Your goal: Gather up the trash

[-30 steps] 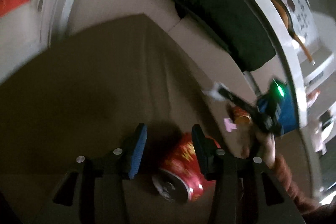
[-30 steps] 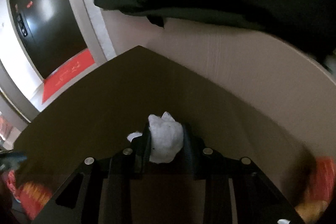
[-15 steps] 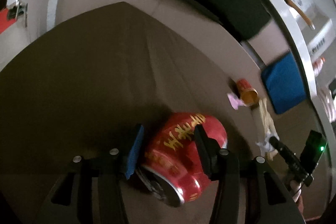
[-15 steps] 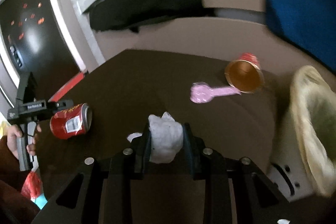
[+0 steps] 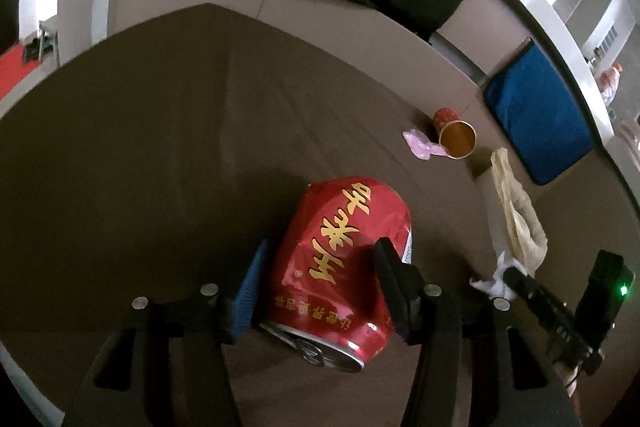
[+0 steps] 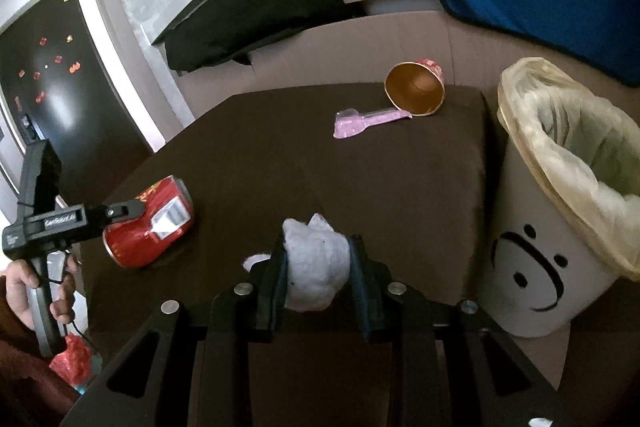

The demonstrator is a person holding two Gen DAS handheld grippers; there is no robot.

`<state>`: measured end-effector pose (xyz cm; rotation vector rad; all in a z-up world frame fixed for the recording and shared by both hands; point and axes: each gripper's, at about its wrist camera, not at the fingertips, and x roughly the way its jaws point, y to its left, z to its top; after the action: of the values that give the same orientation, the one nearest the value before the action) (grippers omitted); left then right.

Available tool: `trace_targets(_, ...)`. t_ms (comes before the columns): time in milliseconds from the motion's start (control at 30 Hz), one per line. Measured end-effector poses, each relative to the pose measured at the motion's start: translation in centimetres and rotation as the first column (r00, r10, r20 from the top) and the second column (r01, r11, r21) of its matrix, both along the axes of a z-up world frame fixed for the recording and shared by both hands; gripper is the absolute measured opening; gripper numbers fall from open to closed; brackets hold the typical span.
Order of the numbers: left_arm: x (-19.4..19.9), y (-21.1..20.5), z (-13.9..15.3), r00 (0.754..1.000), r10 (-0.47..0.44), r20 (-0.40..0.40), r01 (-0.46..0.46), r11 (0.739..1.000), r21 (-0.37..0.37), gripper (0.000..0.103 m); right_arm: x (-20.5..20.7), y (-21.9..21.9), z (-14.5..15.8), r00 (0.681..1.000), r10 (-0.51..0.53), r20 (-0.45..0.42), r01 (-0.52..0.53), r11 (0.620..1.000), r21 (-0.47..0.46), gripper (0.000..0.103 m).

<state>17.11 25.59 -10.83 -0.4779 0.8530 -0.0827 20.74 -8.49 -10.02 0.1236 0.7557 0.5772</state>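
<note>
We see one red can [image 5: 340,259] with gold Chinese lettering lying on the tabletop [image 5: 160,155] between our left claw [image 5: 320,287], just widening, unclamped; right claw [image 6: 320,263] clamps one tissue wad [image 6: 316,259] beside one smiley-faced bin [image 6: 532,267].

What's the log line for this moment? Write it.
left tongs: just opening, red can between | right tongs: gripping white tissue | cup, pink wrapper: on table

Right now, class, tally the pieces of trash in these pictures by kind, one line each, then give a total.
Red drink can: 1
Paper cup: 1
Pink wrapper: 1
White crumpled tissue: 1
Total: 4
</note>
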Motion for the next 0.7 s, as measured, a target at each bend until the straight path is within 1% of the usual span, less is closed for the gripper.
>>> trace_targets(33,0.0,-0.4,-0.1,1.000,-0.005,-0.003,0.005,1.000,0.001,0.058,-0.2,-0.1,0.0,1.000,0.003,0.005,-0.003,1.000,-0.002,0.027)
trace_targets(67,0.1,-1.1,-0.3,1.000,-0.011,-0.011,0.011,1.000,-0.001,0.062,-0.5,-0.1,0.1,1.000,0.008,0.009,-0.008,1.000,-0.004,0.027)
trace_targets(100,0.3,-1.4,-0.6,1.000,-0.019,-0.023,0.019,1.000,-0.010,0.062,-0.7,-0.2,0.1,1.000,0.017,0.014,-0.017,1.000,-0.005,0.027)
trace_targets(200,0.7,-2.4,-1.5,0.997,-0.044,-0.066,0.038,0.996,-0.080,0.062,-1.3,-0.3,0.0,0.999,0.036,0.025,-0.036,0.999,-0.019,0.027)
trace_targets(233,0.6,-2.6,-1.4,0.998,-0.023,-0.059,0.020,0.998,-0.058,0.060,-1.6,-0.2,0.0,0.999,0.042,0.030,-0.042,0.999,-0.027,0.027)
trace_targets(267,0.5,-2.8,-1.2,0.999,0.000,-0.053,-0.003,0.999,-0.052,0.060,-1.7,-0.2,-0.1,0.998,0.047,0.033,-0.046,0.998,-0.033,0.028)
trace_targets(367,0.1,-2.5,-1.0,0.998,0.039,-0.044,-0.043,0.995,-0.089,0.059,-2.2,-0.3,-0.5,0.997,0.062,0.038,-0.060,0.997,-0.043,0.028)
trace_targets(400,0.0,-2.6,-0.8,0.998,0.044,-0.035,-0.046,0.995,-0.085,0.059,-2.3,-0.3,-0.6,0.997,0.065,0.041,-0.063,0.997,-0.048,0.028)
trace_targets(433,-0.2,-2.7,-0.5,0.999,0.048,-0.019,-0.049,0.997,-0.063,0.059,-2.4,-0.3,-0.8,0.997,0.069,0.042,-0.067,0.996,-0.053,0.028)
trace_targets(467,-0.5,-3.2,0.3,0.999,0.052,0.011,-0.052,0.999,-0.013,0.058,-2.4,-0.4,-0.9,0.997,0.072,0.041,-0.069,0.996,-0.053,0.028)
trace_targets(533,-0.8,-3.9,1.3,0.997,0.051,0.055,-0.055,0.997,0.060,0.058,-2.3,-0.5,-1.2,0.997,0.074,0.035,-0.073,0.996,-0.045,0.028)
trace_targets(567,-1.1,-4.6,2.0,0.995,0.043,0.090,-0.053,0.992,0.112,0.058,-2.2,-0.6,-1.3,0.997,0.075,0.034,-0.073,0.996,-0.041,0.028)
trace_targets(633,-1.4,-5.7,2.9,0.991,0.026,0.133,-0.050,0.982,0.181,0.058,-2.1,-0.6,-1.2,0.996,0.077,0.037,-0.076,0.996,-0.039,0.028)
trace_targets(700,-1.5,-6.7,3.5,0.985,0.014,0.170,-0.054,0.971,0.234,0.058,-2.0,-0.3,-1.0,0.995,0.086,0.048,-0.084,0.995,-0.045,0.028)
